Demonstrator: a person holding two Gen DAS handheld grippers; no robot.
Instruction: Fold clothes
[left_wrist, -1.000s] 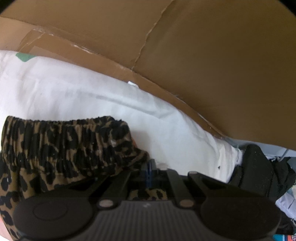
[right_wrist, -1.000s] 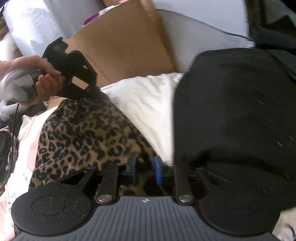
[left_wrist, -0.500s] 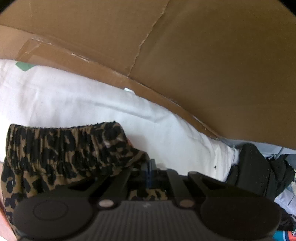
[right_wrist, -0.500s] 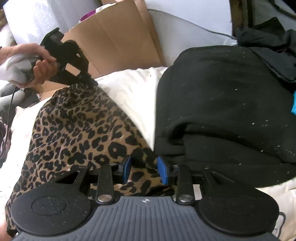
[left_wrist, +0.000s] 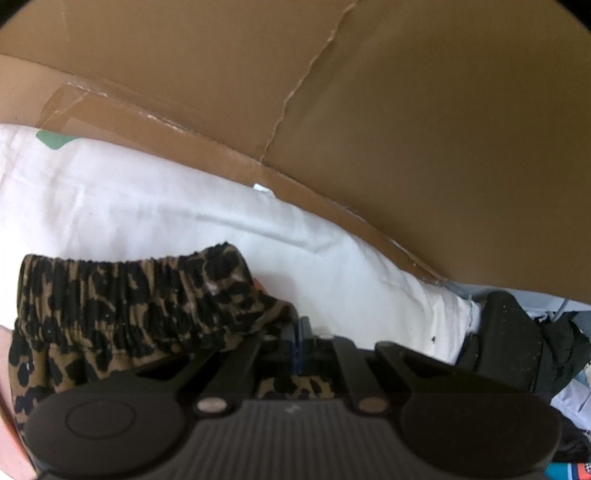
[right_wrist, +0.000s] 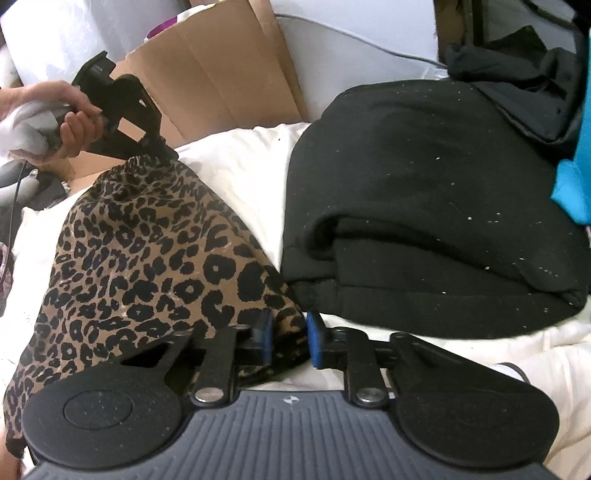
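Note:
A leopard-print garment (right_wrist: 147, 258) with an elastic waistband (left_wrist: 122, 302) lies stretched over the white bedding (left_wrist: 184, 206). My left gripper (left_wrist: 300, 343) is shut on the waistband's corner; it also shows in the right wrist view (right_wrist: 162, 149), held by a hand. My right gripper (right_wrist: 289, 338) stands at the garment's near corner, its blue pads (right_wrist: 314, 339) apart with leopard cloth lying loose between them.
A folded black garment (right_wrist: 443, 206) lies right of the leopard one, touching its edge. Brown cardboard (left_wrist: 369, 110) stands behind the bedding. More dark clothes (right_wrist: 517, 81) and a blue item (right_wrist: 576, 184) sit at the far right.
My right gripper's pads have spread apart, loosening from the leopard cloth, and it has drawn back toward me. The left gripper keeps its hold and has hardly moved.

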